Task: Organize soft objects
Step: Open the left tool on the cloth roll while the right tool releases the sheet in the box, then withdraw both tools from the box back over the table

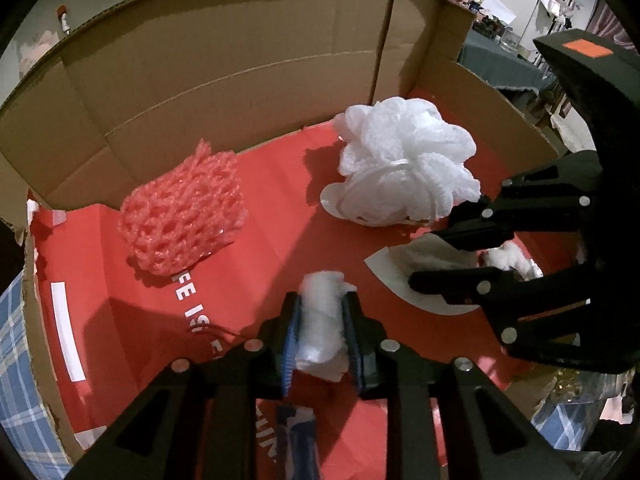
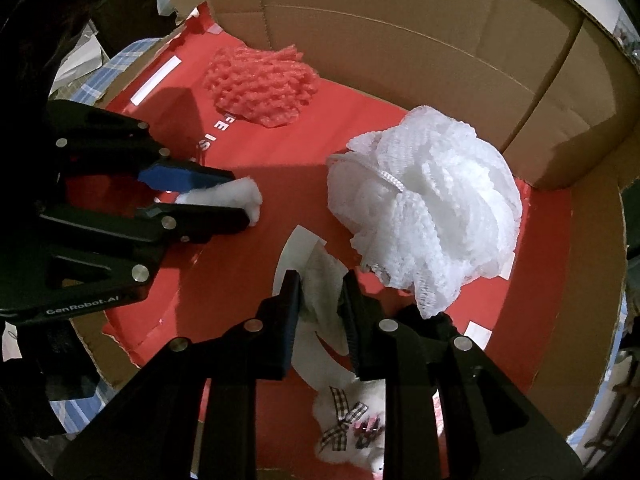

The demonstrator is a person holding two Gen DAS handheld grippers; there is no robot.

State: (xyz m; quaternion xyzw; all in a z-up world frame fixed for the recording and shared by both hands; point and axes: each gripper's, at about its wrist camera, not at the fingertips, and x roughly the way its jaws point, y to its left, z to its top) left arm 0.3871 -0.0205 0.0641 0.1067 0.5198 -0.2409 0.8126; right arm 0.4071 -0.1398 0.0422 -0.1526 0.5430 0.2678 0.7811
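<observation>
Between our two grippers hangs a white plush toy [image 2: 344,432], low over the red floor of the cardboard box [image 1: 224,52]. Our left gripper [image 1: 322,320] pinches one fluffy limb of it, its jaws narrow with the white fur bulging out past the pads; our right gripper [image 2: 320,300] pinches another pale, flatter part, an ear or paw by the look of it, just as narrowly. Below the right jaws we see the toy's body with a checked ribbon bow [image 2: 346,420] on it, close to the box floor, though we cannot tell whether it touches.

We judge the toy very light and wholly soft: it sags between the holds, squashes under the pads and will not slip easily, since fur grips well. Nothing about it is fragile except perhaps the bow, so we would keep hold of the limbs, close to the body.

Just beyond the right gripper sits a white mesh bath puff [image 1: 408,160], resting on the red floor near the box's back corner, its cord loop showing. Further left, against the back wall, lies a pink knitted net pouch [image 1: 182,216], well apart from the puff. Both look airy and easily crushed. Outside the box edge we glimpse blue checked cloth [image 1: 12,352].
</observation>
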